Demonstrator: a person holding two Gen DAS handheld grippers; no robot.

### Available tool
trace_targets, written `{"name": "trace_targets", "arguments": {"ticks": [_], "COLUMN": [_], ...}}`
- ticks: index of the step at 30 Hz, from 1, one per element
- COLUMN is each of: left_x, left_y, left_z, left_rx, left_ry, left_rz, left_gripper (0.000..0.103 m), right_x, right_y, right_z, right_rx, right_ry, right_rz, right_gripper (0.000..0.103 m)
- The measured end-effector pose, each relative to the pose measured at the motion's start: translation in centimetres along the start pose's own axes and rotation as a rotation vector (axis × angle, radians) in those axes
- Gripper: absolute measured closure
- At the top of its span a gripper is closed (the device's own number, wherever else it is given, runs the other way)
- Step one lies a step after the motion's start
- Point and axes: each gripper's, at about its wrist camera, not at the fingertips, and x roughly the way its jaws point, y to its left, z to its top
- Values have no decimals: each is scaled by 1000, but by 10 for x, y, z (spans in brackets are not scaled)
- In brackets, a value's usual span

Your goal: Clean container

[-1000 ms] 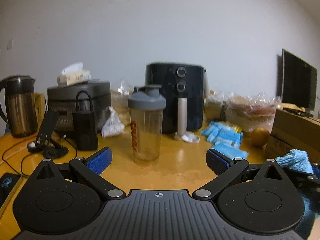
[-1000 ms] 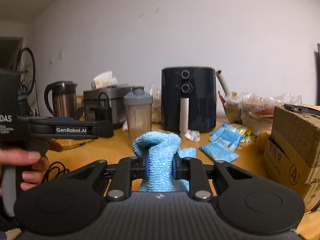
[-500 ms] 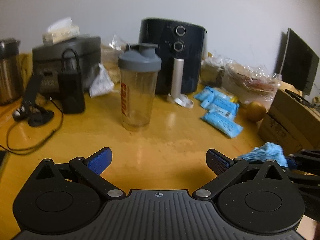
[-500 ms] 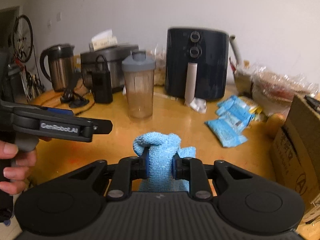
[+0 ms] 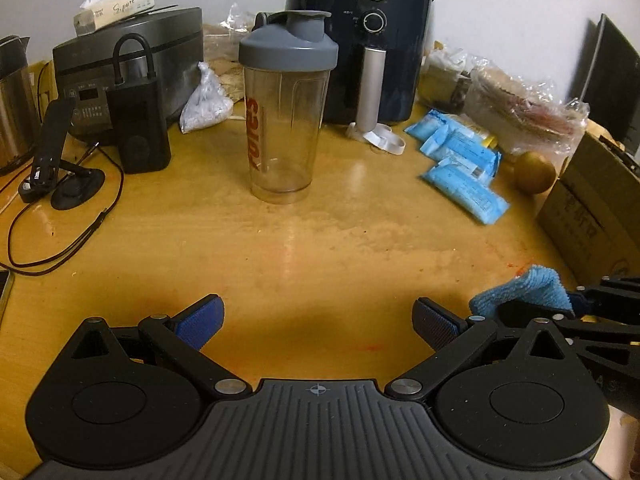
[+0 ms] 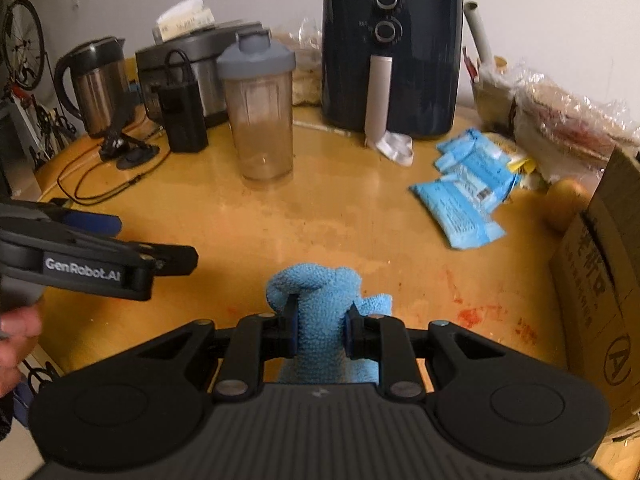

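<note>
A clear shaker bottle (image 5: 284, 120) with a grey lid and red lettering stands upright on the yellow wooden table (image 5: 320, 248), also seen in the right wrist view as the shaker bottle (image 6: 258, 114). My left gripper (image 5: 318, 320) is open and empty, well short of the bottle and pointing down at it. My right gripper (image 6: 320, 326) is shut on a blue cloth (image 6: 320, 304), bunched between its pads. The same blue cloth (image 5: 524, 290) shows at the right edge of the left wrist view.
Behind the bottle stand a dark air fryer (image 5: 360, 40), a grey cooker (image 5: 128, 64), a black pump (image 5: 140, 128) and a kettle (image 6: 94, 84). Blue packets (image 5: 464, 168), a cardboard box (image 5: 596, 204) and a fruit (image 5: 534, 172) lie right. Cables (image 5: 60, 236) trail left. Red stains (image 6: 476, 312) mark the table.
Both grippers have tilted downward and moved nearer the table, so the bottle and table fill more of each view. The cloth stays clamped in the right gripper.
</note>
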Motion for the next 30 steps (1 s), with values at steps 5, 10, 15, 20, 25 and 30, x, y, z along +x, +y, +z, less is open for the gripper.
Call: {"name": "trace_targets", "arguments": {"ticks": [5, 10, 15, 20, 25, 30], "left_x": [4, 5, 4, 5, 5, 4], "left_y": [3, 6, 7, 7, 7, 8], "left_z": [0, -1, -1, -1, 0, -2], "left_rx": [-5, -10, -15, -15, -15, -15], "left_ry": [16, 19, 21, 23, 24, 10], "left_rz": [11, 18, 20, 20, 21, 19], "left_gripper": [0, 0, 0, 0, 0, 0], "right_x": [7, 8, 6, 6, 5, 4], "right_y": [-2, -3, 1, 2, 5, 8], "right_z": [0, 1, 3, 1, 1, 0], "right_rx": [15, 32, 3, -6, -17, -23], "right_ry": [31, 22, 16, 15, 17, 14], "right_rz": [-4, -10, -67, -69, -60, -61], "right_gripper": [84, 33, 0, 0, 0, 0]}}
